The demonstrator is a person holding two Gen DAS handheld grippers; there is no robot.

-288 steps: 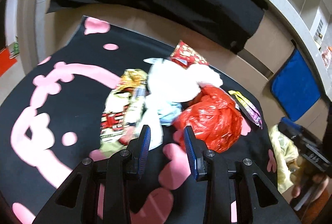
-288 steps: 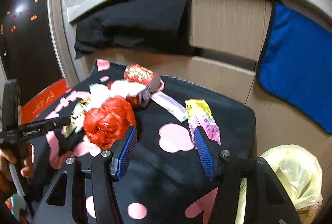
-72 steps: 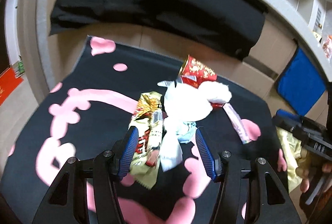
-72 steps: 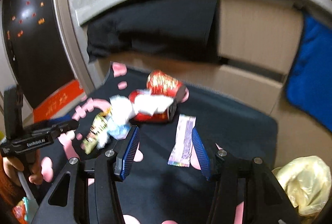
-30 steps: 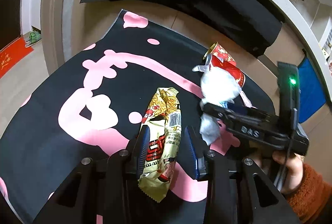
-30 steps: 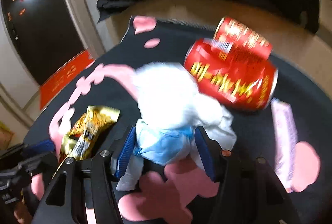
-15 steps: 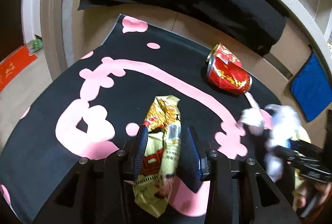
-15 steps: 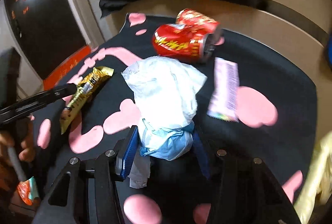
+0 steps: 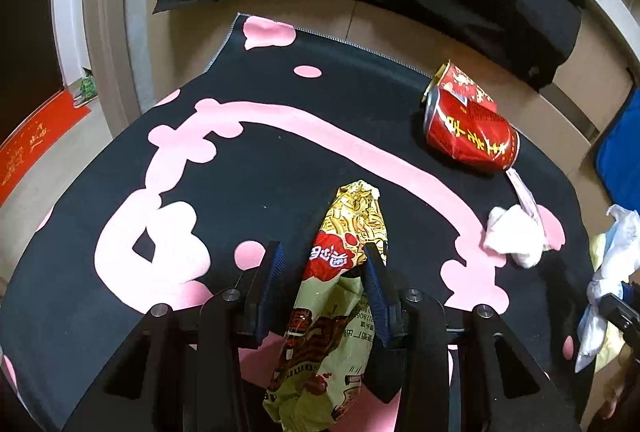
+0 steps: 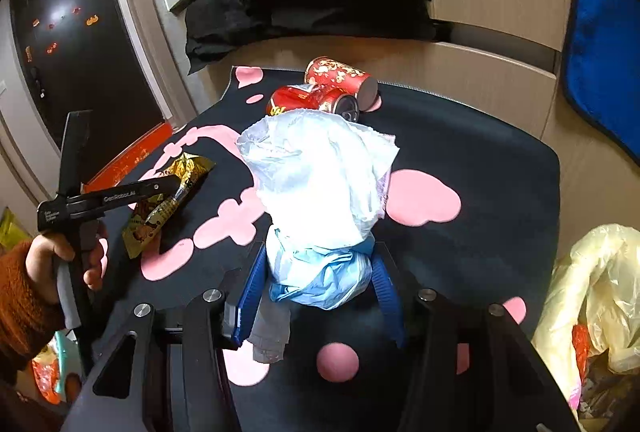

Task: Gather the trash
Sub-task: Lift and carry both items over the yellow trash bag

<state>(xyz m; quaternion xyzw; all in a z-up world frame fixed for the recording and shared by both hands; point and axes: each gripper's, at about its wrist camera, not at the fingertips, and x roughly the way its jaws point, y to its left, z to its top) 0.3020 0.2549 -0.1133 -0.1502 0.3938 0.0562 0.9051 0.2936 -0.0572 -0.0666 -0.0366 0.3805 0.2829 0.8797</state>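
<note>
Snack wrapper (image 9: 340, 272), gold and red, lies lengthwise between the blue pads of the left tongs (image 9: 324, 272); its top end rests on the black mat with pink shapes (image 9: 120, 312) while the lower end hangs toward the camera. The pads flank it closely, the right one against its edge, but whether they are already squeezing it I cannot tell. Taking the packet along its long axis makes sense: a flat, crinkly film gives the pads little to bite on from any other side.

Further right on the mat, two red drink cans (image 9: 468, 128) lie on their sides, touching each other near the far edge, with a pale strip wrapper (image 9: 524, 194) just beside them and a crumpled white tissue (image 9: 512, 238) next to that. These are loose and untouched, so much of the collecting looks yet to be done.

The right tongs (image 10: 320, 282) are clamped on a bunched white and blue plastic bag (image 10: 320, 192), pinched at its knotted lower part so the billowy top stands free above the pads. It is held clear of the mat. At the far right a yellow trash bag (image 10: 592, 280) gapes open beside the mat, probably the destination; the soft bundle could snag on its limp rim when let go.
</note>
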